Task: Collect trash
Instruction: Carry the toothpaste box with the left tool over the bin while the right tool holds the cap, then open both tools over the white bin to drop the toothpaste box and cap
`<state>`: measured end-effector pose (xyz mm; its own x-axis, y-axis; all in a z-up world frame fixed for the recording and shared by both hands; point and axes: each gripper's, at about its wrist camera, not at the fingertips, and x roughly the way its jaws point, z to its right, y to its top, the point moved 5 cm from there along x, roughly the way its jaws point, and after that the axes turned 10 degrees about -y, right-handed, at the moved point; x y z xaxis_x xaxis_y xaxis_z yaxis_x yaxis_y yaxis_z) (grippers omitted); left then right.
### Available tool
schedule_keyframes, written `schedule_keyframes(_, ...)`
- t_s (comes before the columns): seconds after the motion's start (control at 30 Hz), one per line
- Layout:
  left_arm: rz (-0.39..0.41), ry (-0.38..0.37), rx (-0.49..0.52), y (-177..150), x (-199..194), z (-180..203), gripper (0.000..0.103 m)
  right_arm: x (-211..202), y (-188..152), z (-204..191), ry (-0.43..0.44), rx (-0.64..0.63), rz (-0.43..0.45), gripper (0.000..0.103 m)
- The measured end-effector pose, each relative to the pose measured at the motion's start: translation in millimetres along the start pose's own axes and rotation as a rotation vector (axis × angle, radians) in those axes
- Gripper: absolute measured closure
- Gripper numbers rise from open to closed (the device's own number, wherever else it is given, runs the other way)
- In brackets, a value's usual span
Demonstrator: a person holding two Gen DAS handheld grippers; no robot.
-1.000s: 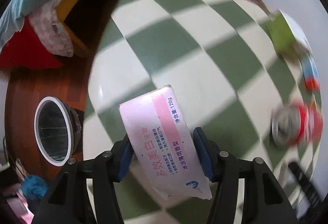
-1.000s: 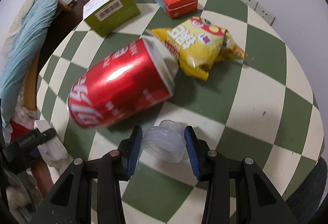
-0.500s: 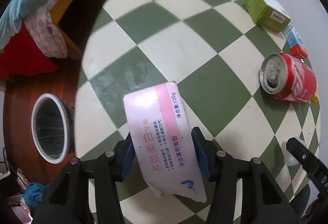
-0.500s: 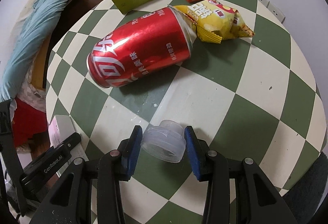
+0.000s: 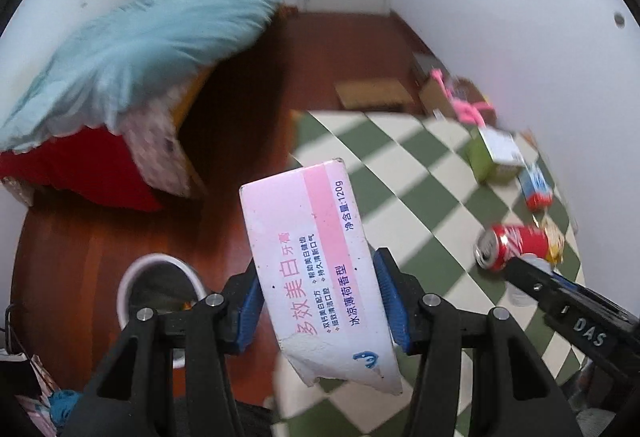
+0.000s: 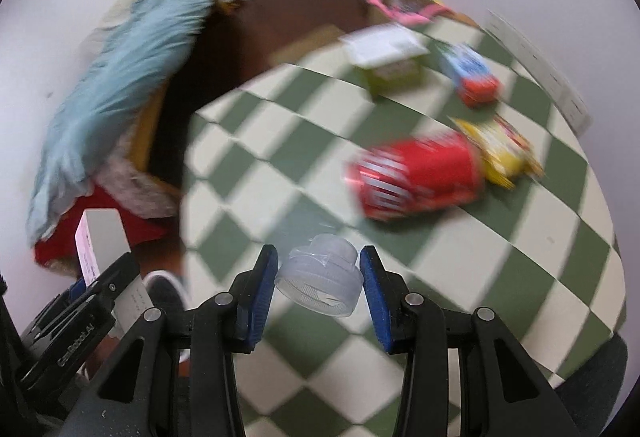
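Carried off the desk [image 5: 404,173] toward the bin [image 5: 160,285]: toothpaste box [image 5: 316,269] clamped in left hand-held gripper [image 5: 318,303], plastic cap [image 6: 320,285] in right hand-held gripper [image 6: 319,291]; advise centring above bin rim before release.

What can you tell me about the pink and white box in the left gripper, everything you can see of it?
The toothpaste box is a long, slim carton, white with a pink stripe, printed with Chinese text and "120g"; a small blue logo sits near its torn, crumpled lower end. It looks like thin cardboard. The left gripper clamps it, blue pads pressing both sides, so it is lifted off the checkered table and tilted, its far end leaning left. Below and left on the floor sits the white-rimmed trash bin. The right wrist view shows its end too.
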<state>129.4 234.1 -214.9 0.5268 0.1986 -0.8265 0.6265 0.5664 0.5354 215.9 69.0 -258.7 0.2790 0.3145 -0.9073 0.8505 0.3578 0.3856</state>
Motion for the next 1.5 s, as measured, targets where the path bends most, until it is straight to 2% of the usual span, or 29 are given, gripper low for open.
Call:
schedule_keyframes(0.13,0.057,0.049,-0.03,12.9,-35.9,-51.3,0.054,-13.0,6.2,-70.3,0.082,-0.085,0.025,0.059)
schedule_keyframes(0.27,0.081,0.117,-0.089,8.3,-57.4,-112.2,0.054,-10.5,-3.5,-151.7,0.151,-0.195,0.014,0.059)
schedule_keyframes(0.43,0.034,0.191,-0.19,-20.4,-50.6,-191.0,0.054,21.1,-38.4,-237.2,0.176,-0.336,-0.049,0.059)
schedule_keyframes(0.53,-0.017,0.202,-0.266,-45.5,-35.5,-233.7,0.054,50.3,-68.7,-277.4,0.175,-0.415,-0.104,0.059)
schedule_keyframes(0.7,-0.106,0.116,-0.427,-82.7,-2.7,-296.8,0.054,108.7,-116.5,-325.2,0.156,-0.516,-0.221,0.059)
schedule_keyframes(0.8,-0.145,0.067,-0.505,-93.6,17.7,-323.3,0.054,141.0,-140.9,-349.4,0.136,-0.569,-0.283,0.059)
schedule_keyframes(1.0,-0.186,-0.023,-0.63,-107.9,43.8,-363.2,0.051,181.9,-156.0,-381.8,0.114,-0.632,-0.345,0.059)
schedule_keyframes(1.07,-0.2,-0.03,-0.659,-110.6,50.0,-373.7,0.048,192.0,-156.7,-389.0,0.106,-0.641,-0.36,0.059)
schedule_keyframes(1.1,-0.198,-0.032,-0.672,-111.1,50.5,-378.9,0.041,198.5,-158.3,-392.7,0.102,-0.645,-0.373,0.059)
schedule_keyframes(1.13,-0.194,-0.035,-0.685,-112.2,51.5,-382.9,0.027,204.2,-159.9,-395.9,0.102,-0.646,-0.386,0.059)
schedule_keyframes(1.2,-0.184,-0.038,-0.712,-116.4,48.6,-392.4,0.009,214.0,-164.3,-401.7,0.094,-0.66,-0.406,0.059)
schedule_keyframes(1.33,-0.194,0.037,-0.718,-130.6,43.5,-403.0,0.009,230.7,-173.1,-411.1,0.096,-0.69,-0.453,0.058)
schedule_keyframes(1.37,-0.194,0.083,-0.707,-136.3,39.8,-403.8,0.008,235.1,-175.6,-414.0,0.099,-0.698,-0.467,0.055)
schedule_keyframes(1.4,-0.194,0.121,-0.696,-141.2,37.2,-404.2,0.008,239.6,-177.6,-416.5,0.099,-0.704,-0.477,0.039)
schedule_keyframes(1.47,-0.198,0.184,-0.688,-150.5,32.9,-402.9,0.008,243.7,-179.7,-417.6,0.105,-0.708,-0.486,0.019)
schedule_keyframes(1.5,-0.195,0.208,-0.686,-156.9,30.4,-403.8,0.008,243.8,-180.7,-417.3,0.105,-0.71,-0.487,0.013)
